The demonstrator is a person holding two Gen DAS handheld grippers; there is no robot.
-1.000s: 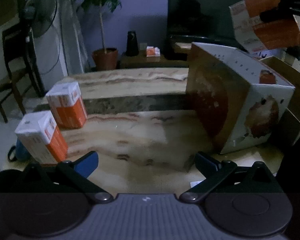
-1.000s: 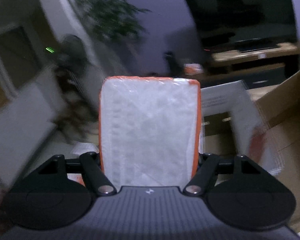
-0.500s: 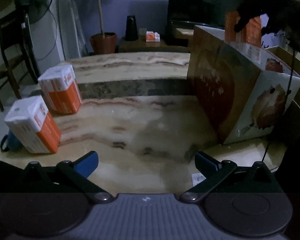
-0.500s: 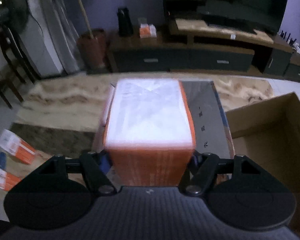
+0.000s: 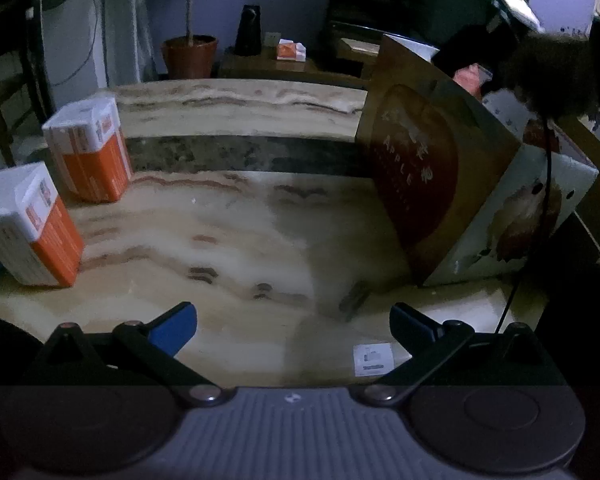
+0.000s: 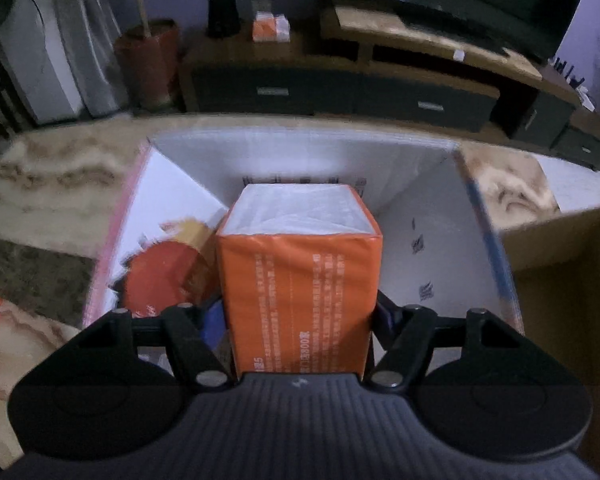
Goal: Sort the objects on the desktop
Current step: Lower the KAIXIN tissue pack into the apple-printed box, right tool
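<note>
**Tissue packs: one going in, two still out**

Tissue pack point(image 6: 300, 272) is clamped in my right claw point(image 6: 296, 320), held over the open apple box point(image 6: 420, 184), not yet let go. Two more packs point(image 5: 88, 148) point(image 5: 28, 224) stand on the far-left table point(image 5: 260, 220). My left claw point(image 5: 294, 320) hangs apart, empty. Whether anything already lies in the box, I can't quite tell.

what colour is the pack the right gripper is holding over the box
Orange on its side with a white top; the pack shows best in the right wrist view, clamped in the right gripper.
</note>
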